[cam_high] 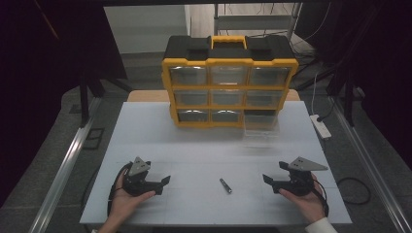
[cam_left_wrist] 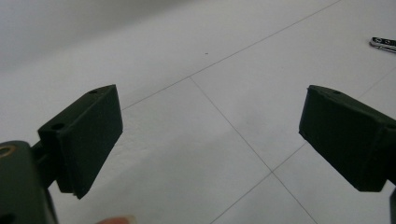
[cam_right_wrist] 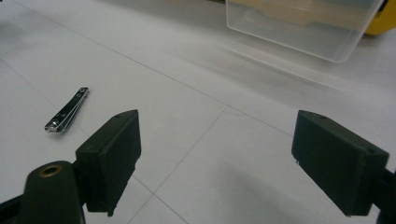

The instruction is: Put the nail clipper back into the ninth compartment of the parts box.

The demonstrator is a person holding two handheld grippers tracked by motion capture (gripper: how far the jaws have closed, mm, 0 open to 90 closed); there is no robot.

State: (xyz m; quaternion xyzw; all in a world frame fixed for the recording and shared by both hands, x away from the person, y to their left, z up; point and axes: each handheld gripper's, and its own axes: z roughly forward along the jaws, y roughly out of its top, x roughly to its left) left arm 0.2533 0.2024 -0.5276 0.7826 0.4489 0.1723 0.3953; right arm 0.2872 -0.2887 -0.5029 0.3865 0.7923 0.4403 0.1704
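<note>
Both tongs wide open, nail clipper sitting there waiting

The left gripper (cam_high: 164, 182) and right gripper (cam_high: 266, 180) rest near the bench's (cam_high: 145, 141) front corners, jaws spread, holding nothing. The nail clipper (cam_high: 225, 186) lies near the front edge between them, closer to the right one. One clear drawer (cam_high: 261, 129) is pulled out of the yellow organizer (cam_high: 228, 87) at the back edge, so my guess is the clipper goes in there. It's thin and flat, so I'd come in low across its narrow width. Can't tell what's in the other drawers, too murky.
</note>
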